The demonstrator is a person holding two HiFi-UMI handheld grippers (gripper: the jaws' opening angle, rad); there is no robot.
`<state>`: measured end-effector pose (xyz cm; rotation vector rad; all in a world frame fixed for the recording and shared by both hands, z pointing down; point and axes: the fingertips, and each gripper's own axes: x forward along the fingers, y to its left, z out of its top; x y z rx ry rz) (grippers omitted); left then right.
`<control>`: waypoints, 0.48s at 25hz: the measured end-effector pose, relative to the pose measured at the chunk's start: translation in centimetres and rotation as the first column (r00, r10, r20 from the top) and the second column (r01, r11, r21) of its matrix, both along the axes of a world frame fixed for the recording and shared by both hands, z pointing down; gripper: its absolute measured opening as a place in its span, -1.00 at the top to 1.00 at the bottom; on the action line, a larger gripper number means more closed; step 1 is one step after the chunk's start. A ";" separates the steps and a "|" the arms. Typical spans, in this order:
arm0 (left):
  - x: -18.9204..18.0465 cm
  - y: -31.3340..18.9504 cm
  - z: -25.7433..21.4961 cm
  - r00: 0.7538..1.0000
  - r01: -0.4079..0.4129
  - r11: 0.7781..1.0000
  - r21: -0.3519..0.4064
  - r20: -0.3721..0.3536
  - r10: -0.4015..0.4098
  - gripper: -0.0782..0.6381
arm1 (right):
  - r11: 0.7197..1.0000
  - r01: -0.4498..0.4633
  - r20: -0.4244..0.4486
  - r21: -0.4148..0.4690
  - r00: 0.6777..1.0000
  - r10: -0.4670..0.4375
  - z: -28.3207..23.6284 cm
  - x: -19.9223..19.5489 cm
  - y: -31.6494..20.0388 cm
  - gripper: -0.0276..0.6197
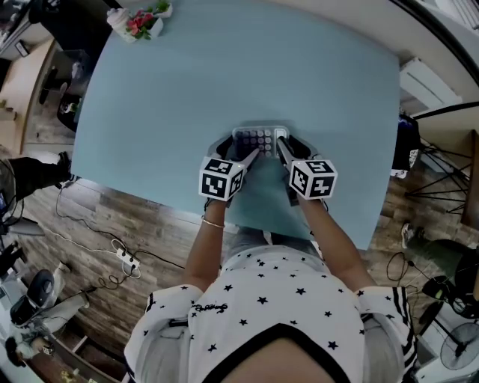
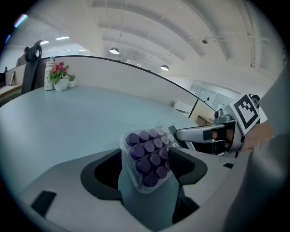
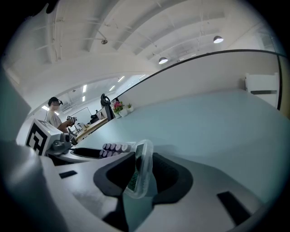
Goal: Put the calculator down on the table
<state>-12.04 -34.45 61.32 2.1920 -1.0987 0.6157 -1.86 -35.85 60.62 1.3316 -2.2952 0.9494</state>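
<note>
The calculator (image 1: 258,139), clear-cased with purple round keys, lies on the light blue table (image 1: 224,75) just ahead of the near edge. My left gripper (image 1: 251,153) straddles its keypad end (image 2: 147,156), with the jaws spread wide on either side and not pressing on it. My right gripper (image 1: 281,149) is at the display end (image 3: 140,170), which shows edge-on between the jaws with dark gaps beside it. The right gripper's body (image 2: 213,133) appears in the left gripper view, close alongside.
A small pot of red flowers (image 1: 138,22) stands at the table's far left corner. The table's near edge runs just under my hands. On the wooden floor to the left lies a power strip (image 1: 127,258) with cables. A person (image 3: 54,113) stands far off.
</note>
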 end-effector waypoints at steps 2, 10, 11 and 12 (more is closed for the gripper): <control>0.0 -0.1 0.0 1.000 0.004 1.000 0.004 0.002 -0.004 -0.13 | 1.000 0.006 -0.009 0.001 1.000 -0.006 0.1 0.0 -0.1 0.56; -0.3 -0.4 0.1 0.999 0.038 0.999 0.004 0.004 -0.038 -0.14 | 0.999 0.048 -0.085 0.016 0.995 -0.046 0.5 -0.2 -0.6 0.52; -0.3 -0.4 0.1 0.999 0.038 0.999 0.005 0.004 -0.038 -0.14 | 0.999 0.051 -0.094 0.015 0.994 -0.049 0.6 -0.1 -0.6 0.51; -0.3 -0.4 0.1 0.999 0.038 0.999 0.006 0.005 -0.038 -0.14 | 0.999 0.052 -0.102 0.011 0.994 -0.051 0.7 -0.1 -0.6 0.50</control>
